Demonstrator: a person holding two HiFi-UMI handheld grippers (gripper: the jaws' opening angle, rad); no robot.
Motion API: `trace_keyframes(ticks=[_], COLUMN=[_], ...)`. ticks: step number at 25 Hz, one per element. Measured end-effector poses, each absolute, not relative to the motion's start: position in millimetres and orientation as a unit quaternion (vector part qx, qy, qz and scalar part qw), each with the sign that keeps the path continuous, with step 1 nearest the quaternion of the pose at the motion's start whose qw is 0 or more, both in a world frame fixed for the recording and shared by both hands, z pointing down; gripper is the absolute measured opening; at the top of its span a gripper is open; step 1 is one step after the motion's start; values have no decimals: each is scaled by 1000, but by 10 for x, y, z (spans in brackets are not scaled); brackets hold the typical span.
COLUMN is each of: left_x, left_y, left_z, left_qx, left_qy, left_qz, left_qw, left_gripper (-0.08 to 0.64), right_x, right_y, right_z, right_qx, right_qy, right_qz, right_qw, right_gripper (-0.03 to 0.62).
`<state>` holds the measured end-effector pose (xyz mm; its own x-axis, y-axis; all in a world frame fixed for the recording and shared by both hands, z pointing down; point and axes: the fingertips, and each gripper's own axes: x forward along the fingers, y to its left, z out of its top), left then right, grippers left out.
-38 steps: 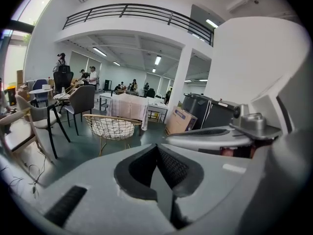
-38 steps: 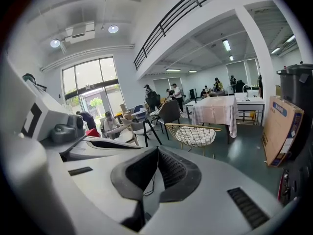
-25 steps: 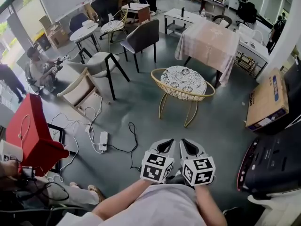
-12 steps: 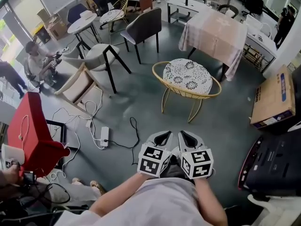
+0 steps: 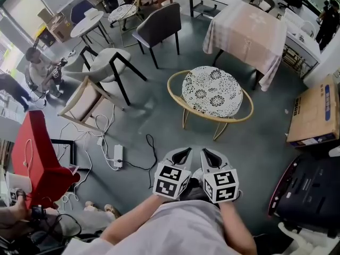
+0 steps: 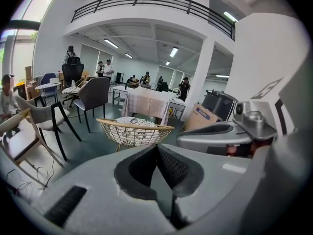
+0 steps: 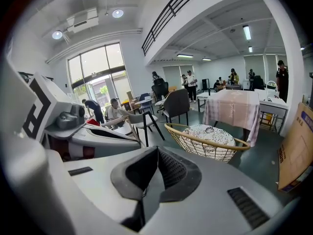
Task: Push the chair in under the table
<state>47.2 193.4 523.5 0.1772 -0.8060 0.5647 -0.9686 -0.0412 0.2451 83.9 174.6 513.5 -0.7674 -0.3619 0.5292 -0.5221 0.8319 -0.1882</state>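
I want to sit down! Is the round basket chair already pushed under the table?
No, the round basket chair stands out on the open floor, apart from the cloth-covered table behind it.

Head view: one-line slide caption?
Left gripper and right gripper, shut and empty, side by side facing the wire chair in front of the cloth-covered table.

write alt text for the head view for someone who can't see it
A person holds the left gripper and right gripper side by side, both shut and empty, aimed at a round wire chair with a patterned seat. Just beyond it stands a cloth-covered table, the chair not yet under it. A power strip lies at left.
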Motion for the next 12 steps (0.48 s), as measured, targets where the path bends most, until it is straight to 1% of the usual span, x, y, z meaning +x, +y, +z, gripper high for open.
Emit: trace_keyframes(ticks=[3,8,12], left_x=[430,312,195], left_y=[1726,1392,1217], left_z=[5309,5376,5452], left_qx=[710,724,728], left_qy=[-621,-605,-594], left_qz=[161,227,256], left_qw=[290,242,229], left_gripper=[5,5,5], right_x=[844,850,840], right_y=[1519,1168,1019], right_z=[5238,5362,5425], right_qx=[233,225,218], right_qy=[-926,-923,-921], right_qz=[146,107,71], right_qw=[260,293,315], right_gripper=[5,6,6])
